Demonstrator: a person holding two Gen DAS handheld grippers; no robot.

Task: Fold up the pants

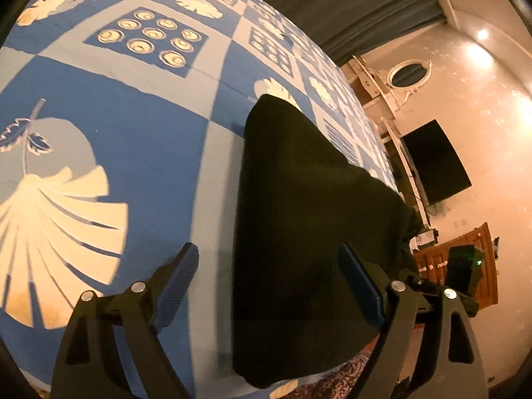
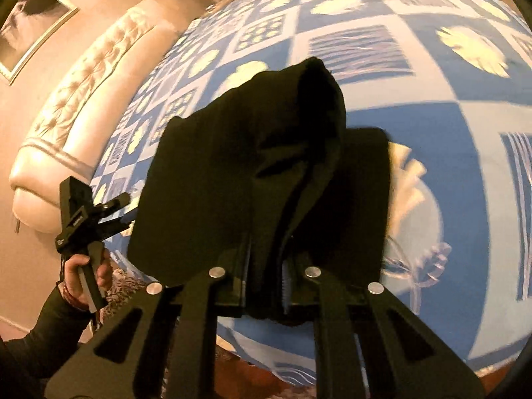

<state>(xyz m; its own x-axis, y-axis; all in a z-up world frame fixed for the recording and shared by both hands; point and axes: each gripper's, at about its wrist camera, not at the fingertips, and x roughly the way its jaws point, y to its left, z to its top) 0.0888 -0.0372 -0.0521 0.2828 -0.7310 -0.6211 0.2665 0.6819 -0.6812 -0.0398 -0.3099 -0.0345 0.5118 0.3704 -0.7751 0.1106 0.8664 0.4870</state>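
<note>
Wide bed (image 1: 109, 99) under a blue-and-cream patterned cover, taking up most of both views and serving as the folding surface. Dark pants (image 1: 299, 199) lying on that cover near the bed's near edge, already gathered into a long, narrow stack, with one end spilling over that edge. Part of the same pants (image 2: 266, 166) lifted off the bed in a bunched hump, likely raised so a layer can be carried over the rest. Padded headboard (image 2: 76, 76) beyond the pants at the bed's far end. Left tool (image 1: 266, 282) poised just above the bed at the pants' long edge, jaws spread wide with nothing gripped, one finger over the cover and the other over the cloth; probably waiting to pin or take that edge. Right tool (image 2: 266, 279) clamped tight on a thick fold of the pants at the bed's near edge, ribbed pads (image 2: 286, 284) biting the cloth on both sides.
</note>
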